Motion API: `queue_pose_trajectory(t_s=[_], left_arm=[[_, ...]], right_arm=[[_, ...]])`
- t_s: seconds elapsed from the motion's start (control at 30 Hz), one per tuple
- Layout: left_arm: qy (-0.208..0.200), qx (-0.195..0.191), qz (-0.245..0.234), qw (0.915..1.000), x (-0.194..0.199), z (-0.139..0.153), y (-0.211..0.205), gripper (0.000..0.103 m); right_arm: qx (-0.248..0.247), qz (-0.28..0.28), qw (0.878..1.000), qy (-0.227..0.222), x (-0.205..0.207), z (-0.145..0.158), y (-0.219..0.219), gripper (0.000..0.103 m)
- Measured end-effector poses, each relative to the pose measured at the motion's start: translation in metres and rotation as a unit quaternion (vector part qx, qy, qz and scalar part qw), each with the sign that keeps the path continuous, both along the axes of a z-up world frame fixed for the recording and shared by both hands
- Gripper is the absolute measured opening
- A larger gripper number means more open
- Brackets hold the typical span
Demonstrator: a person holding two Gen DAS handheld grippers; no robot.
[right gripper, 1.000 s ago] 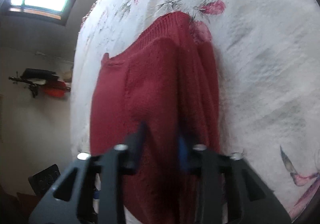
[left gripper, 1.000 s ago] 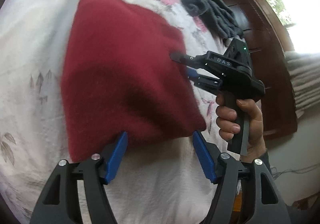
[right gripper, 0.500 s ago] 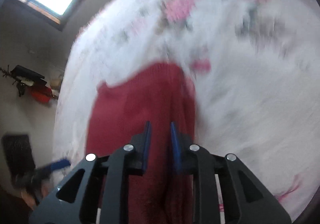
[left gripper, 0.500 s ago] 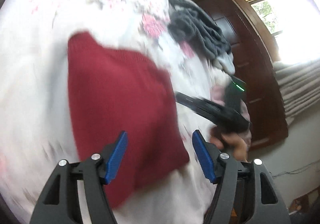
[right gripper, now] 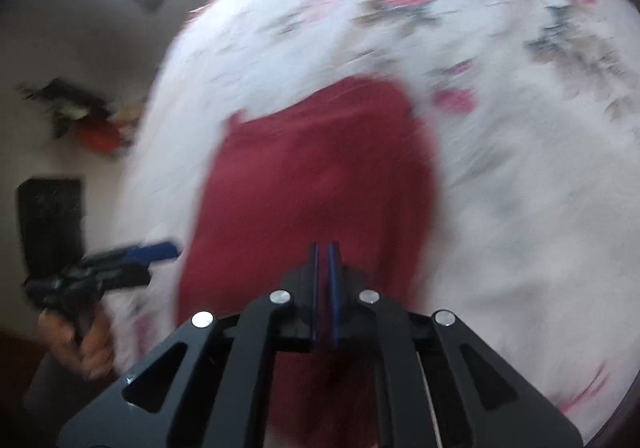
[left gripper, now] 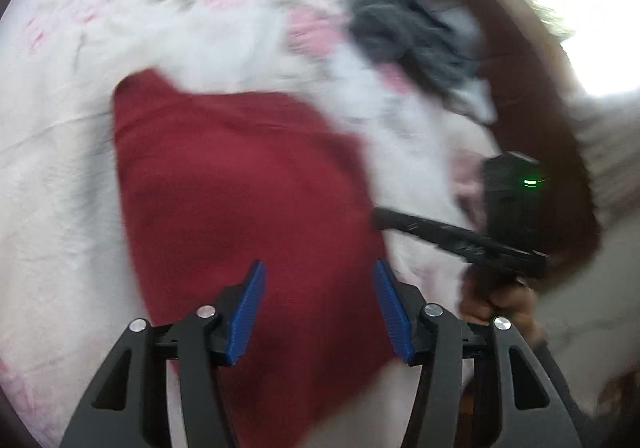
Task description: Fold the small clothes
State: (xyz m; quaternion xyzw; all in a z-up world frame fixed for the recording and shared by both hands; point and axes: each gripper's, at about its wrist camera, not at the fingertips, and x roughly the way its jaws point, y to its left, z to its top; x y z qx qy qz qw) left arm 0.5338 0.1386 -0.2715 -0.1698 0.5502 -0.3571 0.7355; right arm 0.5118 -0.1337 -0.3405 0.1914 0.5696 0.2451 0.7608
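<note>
My left gripper [left gripper: 318, 308] hangs with jaws spread above the folded red sweater [left gripper: 240, 207] lying flat on the floral bedsheet [left gripper: 60, 167], ready to grab, while my right gripper [right gripper: 323, 268], pads pressed together, holds nothing

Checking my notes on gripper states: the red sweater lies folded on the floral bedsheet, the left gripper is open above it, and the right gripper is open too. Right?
Not quite. The right gripper is shut, its blue pads nearly touching with nothing between them, as the right wrist view shows. The rest holds: the red sweater lies folded on the floral bedsheet, and the left gripper is open above it.
</note>
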Motion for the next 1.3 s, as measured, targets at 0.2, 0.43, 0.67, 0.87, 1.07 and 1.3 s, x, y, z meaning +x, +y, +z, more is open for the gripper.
queue_pose_trajectory(t_s=[0.2, 0.43, 0.67, 0.87, 1.07, 1.3], left_arm=[[0.057, 0.059, -0.015, 0.9965, -0.021, -0.054, -0.002, 0.038], [0.013, -0.002, 0.001, 0.9999, -0.061, -0.009, 0.013, 0.054], [0.035, 0.080, -0.005, 0.9962, -0.085, -0.057, -0.008, 0.055], [-0.011, 0.023, 0.067, 0.9974, -0.100, -0.014, 0.044, 0.087], [0.079, -0.025, 0.135, 0.9874, -0.079, -0.055, 0.097, 0.088], [0.116, -0.071, 0.142, 0.9804, -0.073, -0.090, 0.101, 0.088]], right_arm=[[-0.026, 0.019, 0.999, 0.031, -0.034, -0.043, -0.001, 0.000], [-0.007, 0.028, 1.000, -0.003, -0.068, 0.008, 0.006, 0.005], [-0.016, 0.012, 0.998, 0.052, -0.069, -0.045, -0.009, 0.000], [0.060, -0.058, 0.996, 0.039, -0.061, -0.015, -0.068, 0.029], [0.195, -0.124, 0.968, 0.102, 0.003, -0.047, -0.092, 0.080], [0.183, -0.076, 0.969, 0.145, 0.051, -0.071, -0.059, 0.079]])
